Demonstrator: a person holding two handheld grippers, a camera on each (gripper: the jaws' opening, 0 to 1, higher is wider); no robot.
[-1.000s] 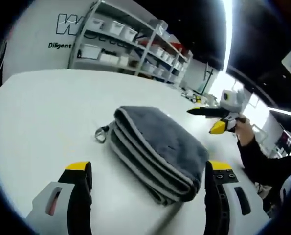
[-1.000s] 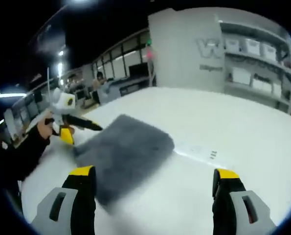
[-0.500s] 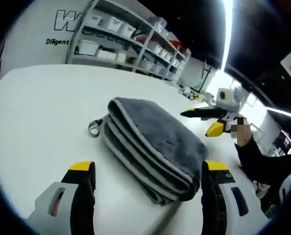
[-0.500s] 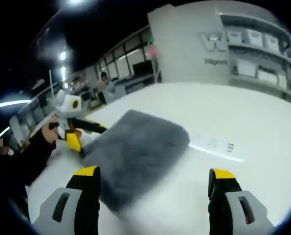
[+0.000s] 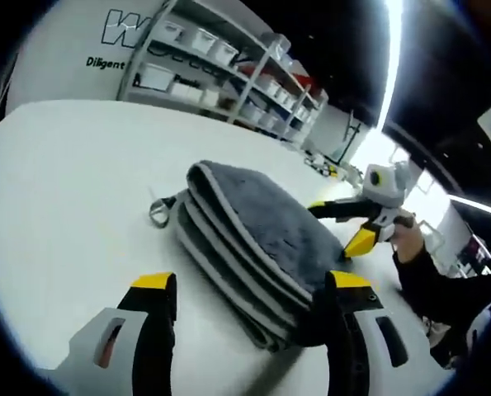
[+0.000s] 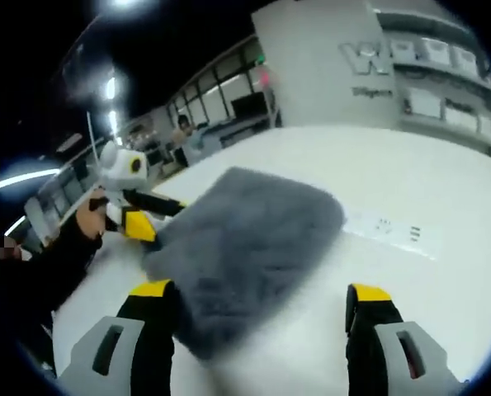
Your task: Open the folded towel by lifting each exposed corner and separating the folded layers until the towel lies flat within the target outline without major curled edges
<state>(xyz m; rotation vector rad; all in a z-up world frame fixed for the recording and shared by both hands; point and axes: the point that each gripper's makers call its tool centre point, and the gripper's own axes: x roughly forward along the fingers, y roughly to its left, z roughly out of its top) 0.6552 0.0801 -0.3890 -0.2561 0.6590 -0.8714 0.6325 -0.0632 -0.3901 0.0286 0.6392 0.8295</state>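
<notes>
Nothing unfolded yet: the grey towel [image 5: 257, 247] lies stacked in layers on the white desk [image 5: 72, 181], left hand-held gripper [image 5: 253, 290] and right hand-held gripper [image 6: 262, 295] both spread wide, empty, flanking it.

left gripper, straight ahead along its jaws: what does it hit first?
Most likely the folded grey towel: the left gripper is open, and the towel's near folded end lies between its jaws on the white table. Depth is uncertain.

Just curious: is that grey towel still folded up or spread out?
Folded: the towel shows several stacked layers along its near edge.
</notes>
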